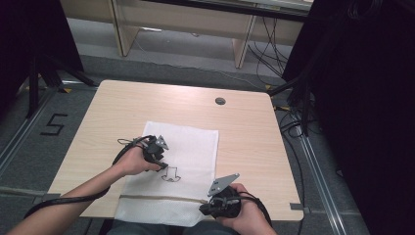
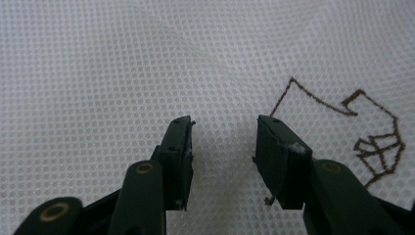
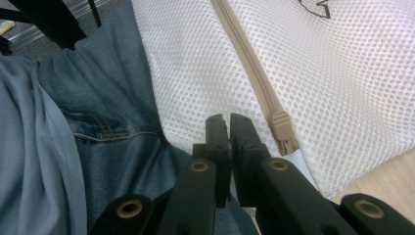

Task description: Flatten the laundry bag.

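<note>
Two grippers work a mesh bag (image 1: 188,147) on my desk (image 1: 244,127). Nearest, my right gripper (image 3: 227,120), fingers pressed together, sits just left of the zipper pull (image 3: 283,128); the zipper runs away from it. Farther, my left gripper (image 2: 224,129), fingers spread, hovers on the mesh beside the embroidery (image 2: 364,132).

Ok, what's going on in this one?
A person at a table is working on a white mesh bag with a beige zipper across its near end, which hangs over the table's edge. The left tongs are open, tips down on the mesh beside a brown stitched drawing. The right tongs sit near the zipper's pull, nearly closed and holding nothing that I can see.
</note>
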`<action>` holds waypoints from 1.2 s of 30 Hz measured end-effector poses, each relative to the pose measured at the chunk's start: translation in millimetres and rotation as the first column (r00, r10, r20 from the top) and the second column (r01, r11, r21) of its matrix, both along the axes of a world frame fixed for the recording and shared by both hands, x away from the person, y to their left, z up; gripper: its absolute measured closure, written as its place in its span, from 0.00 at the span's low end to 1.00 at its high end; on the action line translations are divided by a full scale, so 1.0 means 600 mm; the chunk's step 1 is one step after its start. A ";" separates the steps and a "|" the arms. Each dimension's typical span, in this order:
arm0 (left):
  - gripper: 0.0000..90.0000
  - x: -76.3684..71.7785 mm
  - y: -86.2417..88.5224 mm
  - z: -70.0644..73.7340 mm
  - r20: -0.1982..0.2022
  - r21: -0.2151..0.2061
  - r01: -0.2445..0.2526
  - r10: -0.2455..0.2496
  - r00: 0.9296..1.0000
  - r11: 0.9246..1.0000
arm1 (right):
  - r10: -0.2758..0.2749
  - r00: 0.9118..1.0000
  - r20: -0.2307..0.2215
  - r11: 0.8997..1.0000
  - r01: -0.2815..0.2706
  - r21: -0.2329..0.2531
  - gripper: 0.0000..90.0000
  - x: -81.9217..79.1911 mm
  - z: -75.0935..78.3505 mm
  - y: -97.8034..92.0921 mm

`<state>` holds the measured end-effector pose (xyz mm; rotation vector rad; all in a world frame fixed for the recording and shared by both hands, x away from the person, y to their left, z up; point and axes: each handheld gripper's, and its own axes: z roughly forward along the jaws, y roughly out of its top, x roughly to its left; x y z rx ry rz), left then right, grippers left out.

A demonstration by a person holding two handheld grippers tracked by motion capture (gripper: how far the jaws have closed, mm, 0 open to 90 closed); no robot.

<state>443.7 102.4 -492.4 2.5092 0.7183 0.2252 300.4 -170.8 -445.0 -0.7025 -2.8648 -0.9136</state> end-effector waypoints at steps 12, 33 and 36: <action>0.65 0.009 0.003 -0.001 0.017 -0.002 -0.031 0.031 0.999 1.000 | -0.065 0.996 0.058 0.996 0.068 -0.051 0.97 0.026 -0.008 -0.015; 0.56 -0.012 0.025 0.036 0.070 -0.063 -0.041 0.046 0.996 0.997 | -0.238 0.969 0.063 0.971 0.240 -0.021 0.80 0.040 0.034 -0.055; 0.57 -0.039 0.046 0.051 0.072 -0.089 -0.016 0.022 0.997 0.996 | -0.259 0.965 0.051 0.966 0.260 -0.015 0.88 0.069 0.016 -0.053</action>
